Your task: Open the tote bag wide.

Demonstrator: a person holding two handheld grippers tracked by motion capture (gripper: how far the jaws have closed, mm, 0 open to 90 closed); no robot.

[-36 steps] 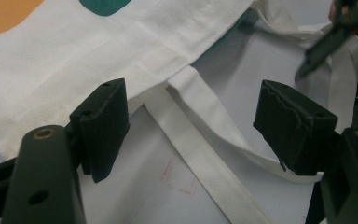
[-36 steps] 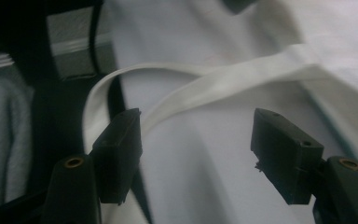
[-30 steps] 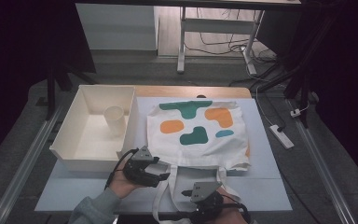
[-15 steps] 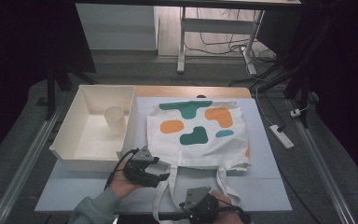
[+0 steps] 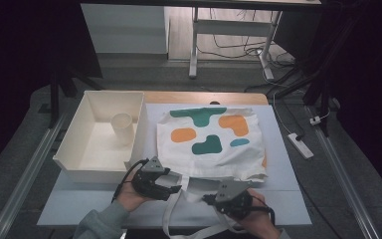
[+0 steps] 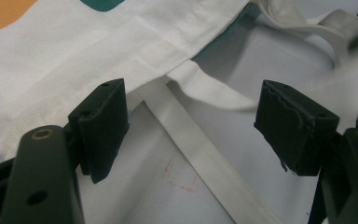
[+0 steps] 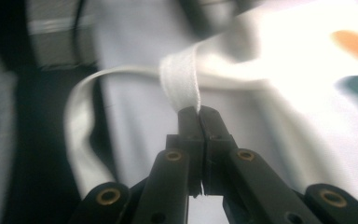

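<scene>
One tote bag (image 5: 211, 142) lies flat on the pale blue sheet (image 5: 288, 199) that covers the counter (image 5: 204, 97); a strip of bare wood shows at the far edge. We count five printed blobs on the cream cloth: three teal, two orange. We read no writing, brand or label on any item.

One white open box (image 5: 87, 167) stands just beside the tote bag on its left, and one cream cup (image 5: 122, 128) stands upright inside it. Beyond the counter we see grey floor, one metal frame on legs, loose cables and one white power strip (image 5: 300, 145) on the floor at the right. The surroundings are dark.

We count two hand-held grippers. The left hand-held gripper (image 6: 191, 121) rests at the near left corner of the tote bag with its jaws apart; one white handle strap (image 6: 205, 154) lies on the sheet between them, untouched by either pad. The right hand-held gripper (image 7: 199, 112) has just been closing and is now clamped on the other handle strap (image 7: 181, 84), which rises from its tips, lifted off the sheet near the bag's open near edge.
</scene>
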